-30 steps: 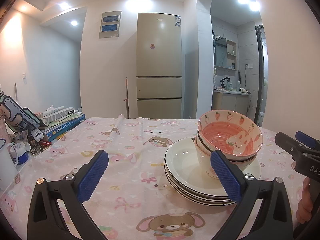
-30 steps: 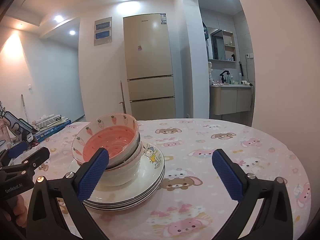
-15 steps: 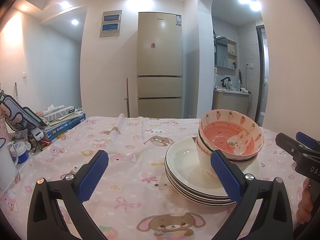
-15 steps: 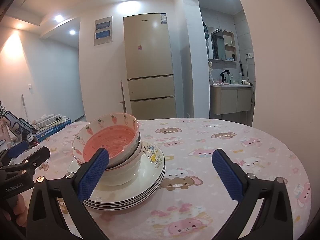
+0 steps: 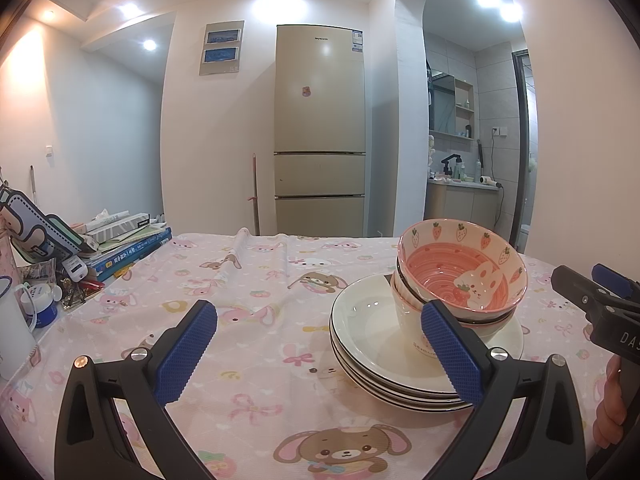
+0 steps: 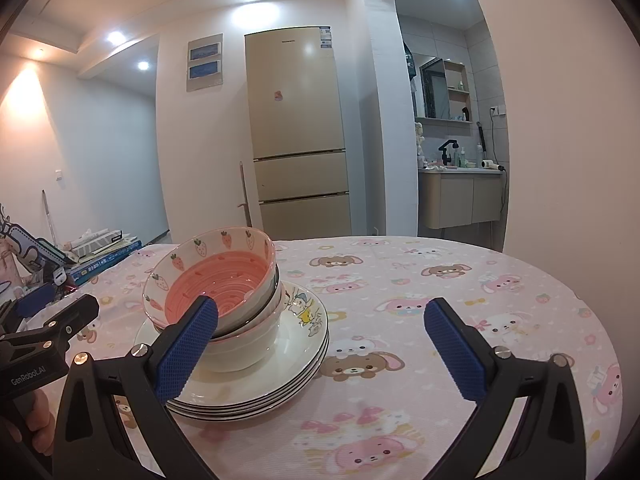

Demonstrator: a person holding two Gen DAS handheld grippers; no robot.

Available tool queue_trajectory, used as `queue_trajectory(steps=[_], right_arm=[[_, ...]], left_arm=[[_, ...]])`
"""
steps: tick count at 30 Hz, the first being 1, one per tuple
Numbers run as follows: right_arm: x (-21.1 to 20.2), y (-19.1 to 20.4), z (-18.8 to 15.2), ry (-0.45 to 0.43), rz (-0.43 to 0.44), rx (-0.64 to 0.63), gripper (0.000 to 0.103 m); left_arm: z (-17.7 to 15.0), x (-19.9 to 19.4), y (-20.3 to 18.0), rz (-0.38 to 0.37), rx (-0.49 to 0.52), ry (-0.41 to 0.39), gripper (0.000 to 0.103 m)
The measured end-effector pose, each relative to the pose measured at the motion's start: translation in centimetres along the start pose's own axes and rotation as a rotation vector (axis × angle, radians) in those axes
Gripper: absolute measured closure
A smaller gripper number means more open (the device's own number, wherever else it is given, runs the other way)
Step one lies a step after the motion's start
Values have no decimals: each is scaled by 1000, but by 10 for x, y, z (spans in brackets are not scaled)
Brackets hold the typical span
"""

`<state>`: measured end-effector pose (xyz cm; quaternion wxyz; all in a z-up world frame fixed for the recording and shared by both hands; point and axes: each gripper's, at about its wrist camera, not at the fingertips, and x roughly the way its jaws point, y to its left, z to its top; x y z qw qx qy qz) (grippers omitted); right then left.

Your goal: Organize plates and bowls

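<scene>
Nothing much has shifted since the earlier frames: from the L wrist view, left gripper [image 5: 318, 350] is held spread wide w/ nothing gripped, bowls [image 5: 460, 280] stacked on plates [image 5: 368, 344] just ahead-right of it, while from the R wrist view, right gripper [image 6: 320, 344] is likewise released, stack seen ahead-left by its L pad [image 6: 188, 344].

The top bowl [image 5: 464, 276] is coral pink inside with ringed swirls and a white rabbit, its pale rim dotted with red strawberries. The bowls under it [image 6: 244, 344] are cream white. The plates [image 6: 296, 364] are cream with thin dark rims, and the top one shows a small cartoon print. The cloth on the desk [image 6: 440, 280] is pink, printed with brown bears, white rabbits and bows. Both tongs [image 5: 318, 346] [image 6: 320, 338] are black with blue dimpled pads. The fridge [image 5: 320, 128] behind the desk is beige-gold.
</scene>
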<state>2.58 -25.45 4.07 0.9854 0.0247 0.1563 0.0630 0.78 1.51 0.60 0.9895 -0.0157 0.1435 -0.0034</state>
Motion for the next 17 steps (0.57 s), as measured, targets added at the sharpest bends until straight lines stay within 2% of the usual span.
queue_trajectory(steps=[17], right_arm=[[0, 0, 0, 1, 4, -2, 0]], left_arm=[[0, 0, 0, 0, 1, -1, 0]])
